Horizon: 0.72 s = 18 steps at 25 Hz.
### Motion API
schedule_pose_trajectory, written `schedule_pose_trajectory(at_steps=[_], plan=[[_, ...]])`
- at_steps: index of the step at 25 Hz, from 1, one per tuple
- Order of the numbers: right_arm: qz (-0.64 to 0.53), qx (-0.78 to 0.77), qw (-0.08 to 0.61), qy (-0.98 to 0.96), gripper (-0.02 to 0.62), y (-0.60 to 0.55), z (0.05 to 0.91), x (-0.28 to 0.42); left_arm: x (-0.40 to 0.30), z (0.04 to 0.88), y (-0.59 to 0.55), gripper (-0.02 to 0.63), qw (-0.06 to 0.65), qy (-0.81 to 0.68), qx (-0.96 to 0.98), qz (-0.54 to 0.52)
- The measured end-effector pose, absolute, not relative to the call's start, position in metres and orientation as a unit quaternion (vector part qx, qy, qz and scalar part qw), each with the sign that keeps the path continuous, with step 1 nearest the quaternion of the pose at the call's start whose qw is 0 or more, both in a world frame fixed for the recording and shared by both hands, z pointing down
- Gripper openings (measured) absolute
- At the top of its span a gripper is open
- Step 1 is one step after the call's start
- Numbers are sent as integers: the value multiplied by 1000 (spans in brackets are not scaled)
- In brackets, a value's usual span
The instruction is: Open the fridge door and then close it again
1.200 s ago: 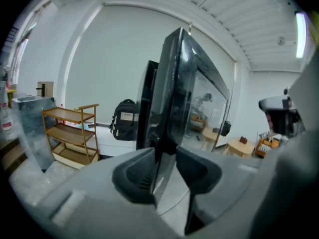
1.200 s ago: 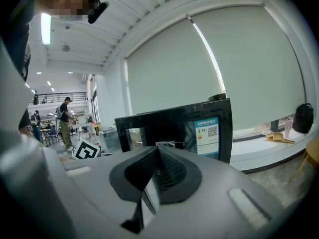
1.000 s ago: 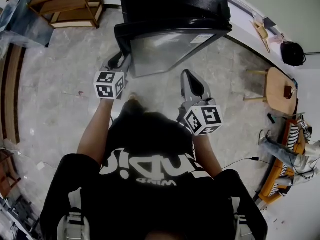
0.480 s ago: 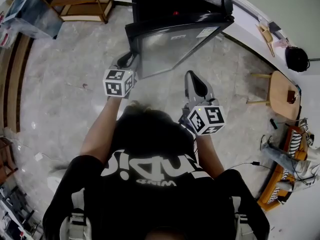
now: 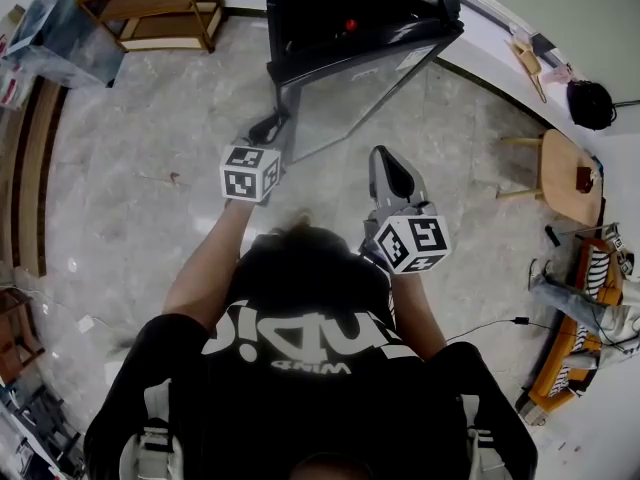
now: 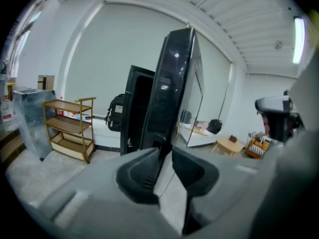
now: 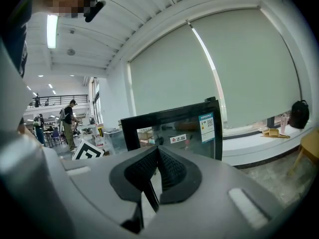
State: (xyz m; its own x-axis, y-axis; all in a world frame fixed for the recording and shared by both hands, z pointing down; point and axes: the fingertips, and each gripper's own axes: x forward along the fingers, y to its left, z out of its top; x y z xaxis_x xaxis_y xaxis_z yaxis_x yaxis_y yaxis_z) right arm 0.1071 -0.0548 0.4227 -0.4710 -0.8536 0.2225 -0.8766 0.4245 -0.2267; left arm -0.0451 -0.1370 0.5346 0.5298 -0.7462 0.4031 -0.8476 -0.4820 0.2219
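Two grey plastic grippers, each bearing a cube of black-and-white square markers, are held out in front of a person in a black shirt with white lettering (image 5: 290, 348). The tall black fridge (image 5: 350, 3) is found at the top of the head view. Its glass-fronted, black-framed fridge door (image 5: 350, 98) is swung partly open, with its free edge at the left of that view, above the pale marbled stone floor (image 5: 130, 188).

The left gripper (image 5: 270, 128) is placed at that free edge. In the left gripper view its dark pads (image 6: 142, 176) are parted by only a slim gap, having just been closing, and the door's black edge is seen standing upright directly beyond the gap. No part of the door is seen clamped between the pads, and whether the tips touch the edge cannot be told.

The right gripper (image 5: 385, 163) is held apart from the door, in front of its glass face. Its ribbed pads (image 7: 172, 171) are pressed together with nothing between them. A blue-and-white label (image 7: 207, 126) is seen near the top corner of the glass in the right gripper view.

A light wooden shelf unit (image 5: 150, 8) is set at the upper left, near the fridge. A round wooden stool (image 5: 565, 173) and a black backpack (image 5: 590, 103) are seen at the right, well apart from the door.
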Motion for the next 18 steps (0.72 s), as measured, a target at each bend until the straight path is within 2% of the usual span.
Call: schedule_pose_trajectory(at_steps=[18], plan=[[153, 555, 24, -817, -2, -24, 420, 117, -25, 534, -99, 63, 199, -418, 876, 137]])
